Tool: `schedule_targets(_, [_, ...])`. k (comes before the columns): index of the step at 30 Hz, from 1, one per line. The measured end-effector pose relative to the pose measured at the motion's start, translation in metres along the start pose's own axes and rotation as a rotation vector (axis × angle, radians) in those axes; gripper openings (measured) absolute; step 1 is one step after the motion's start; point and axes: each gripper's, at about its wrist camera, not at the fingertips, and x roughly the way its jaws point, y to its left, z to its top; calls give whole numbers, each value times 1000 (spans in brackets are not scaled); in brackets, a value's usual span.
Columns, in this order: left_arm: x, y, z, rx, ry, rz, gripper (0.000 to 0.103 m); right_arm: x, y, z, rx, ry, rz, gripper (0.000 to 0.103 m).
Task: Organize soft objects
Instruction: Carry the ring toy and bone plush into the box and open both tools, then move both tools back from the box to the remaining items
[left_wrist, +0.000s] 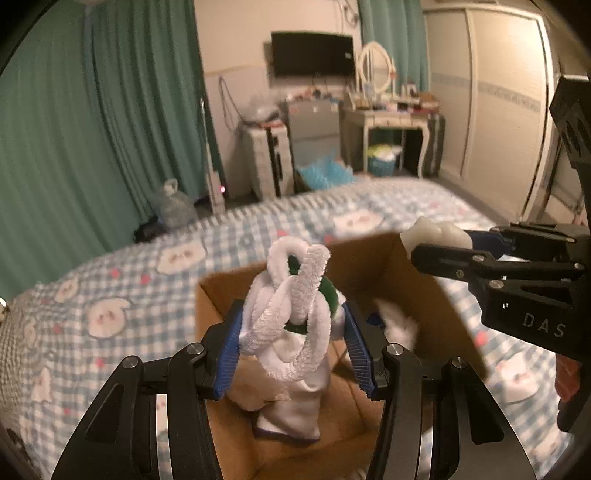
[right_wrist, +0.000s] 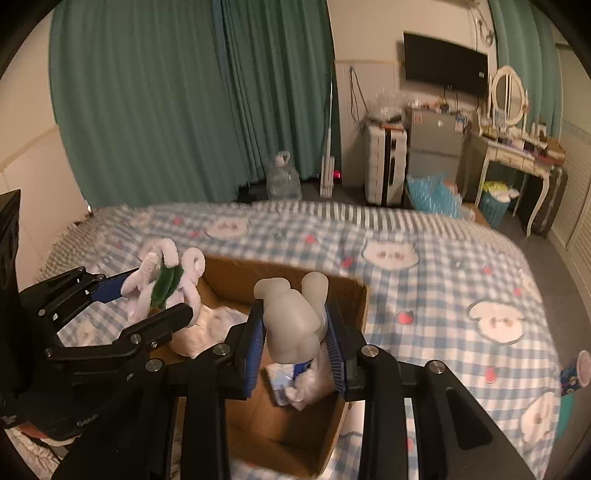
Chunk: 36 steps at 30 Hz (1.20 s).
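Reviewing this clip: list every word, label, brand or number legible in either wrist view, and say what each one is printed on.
"DAS" – raised letters on the black body of the right tongs, read in the left wrist view.
"Gen..." – start of a word on the black body of the left tongs, in the right wrist view; the rest is unreadable.
Print on the small blue-and-white packet in the cardboard box: too blurred to read.
Items on the dressing table: too small to read.

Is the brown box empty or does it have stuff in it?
Not empty. The cardboard box is open on top, with a white fluffy toy and a small packet inside.
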Motion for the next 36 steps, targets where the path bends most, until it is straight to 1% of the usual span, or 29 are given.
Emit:
schedule_targets(2, [21, 0, -9, 6, 46, 28, 51, 20, -7, -8, 13, 23, 3, 31])
schedule_targets(3, [26, -1, -11, 8, 54, 30, 51, 30, -10, -11, 27, 36, 10, 32])
schedule_targets(5, [37, 0, -17, 5, 69, 8, 51, 42, -17, -17, 45, 54, 31, 33])
schedule_targets(7, [40, -1, -21, 8, 74, 11, 51, 52, -19, -23, 55, 61, 34, 38])
schedule_targets(8, [39, -2, -22, 16, 67, 16, 55, 54, -20, -25, 59, 61, 37, 39])
schedule_targets(10, [34, -5, -21, 30, 46, 27, 58, 56, -19, -27, 65, 59, 37, 44])
schedule_targets(11, [30, -7, -20, 36, 34, 32, 67, 54, -20, -27, 67, 59, 36, 46])
schedule_targets(12, [27, -7, -19, 37, 24, 45, 70, 52, -20, -26, 68, 58, 34, 49])
schedule_targets(14, [21, -9, -16, 43, 25, 65, 71, 44, -20, -21, 64, 51, 20, 52])
schedule_targets(15, [20, -8, -14, 44, 27, 75, 71, 39, -19, -18, 63, 43, 13, 57])
schedule_targets(16, [13, -9, -12, 44, 27, 89, 71, 30, -18, -15, 63, 30, 5, 63])
schedule_targets(17, [9, -9, -10, 40, 24, 95, 71, 19, -17, -11, 64, 13, 1, 65])
schedule_targets(20, [-20, -7, -2, 34, -10, 100, 71, -20, -12, 5, 69, -41, -5, 68])
schedule_targets(22, [-45, -8, 8, 36, -43, 110, 76, -50, -5, 16, 61, -78, -9, 73])
schedule_targets(23, [-63, -7, 13, 34, -71, 119, 83, -72, 0, 22, 50, -105, -15, 74])
schedule_targets(24, [-79, -6, 17, 30, -97, 126, 85, -85, 4, 26, 44, -121, -18, 74])
schedule_targets(25, [-103, -5, 22, 24, -135, 133, 86, -103, 9, 30, 37, -144, -20, 76])
schedule_targets(26, [-119, -5, 26, 18, -155, 135, 86, -121, 15, 34, 30, -166, -23, 77])
schedule_targets(28, [-154, -2, 32, 6, -199, 135, 87, -159, 26, 39, 18, -210, -30, 82])
schedule_targets(29, [-173, -1, 34, 5, -224, 138, 88, -183, 34, 42, 12, -228, -29, 84])
schedule_targets(31, [-210, -2, 34, 12, -280, 147, 91, -215, 45, 43, 9, -252, -22, 87])
schedule_targets(32, [-235, -3, 32, 19, -321, 157, 91, -231, 51, 43, 5, -266, -17, 87])
schedule_targets(35, [-278, -4, 25, 24, -386, 176, 93, -283, 70, 36, -12, -312, -13, 97])
schedule_targets(36, [-290, -4, 21, 21, -403, 176, 94, -296, 76, 33, -16, -327, -14, 103])
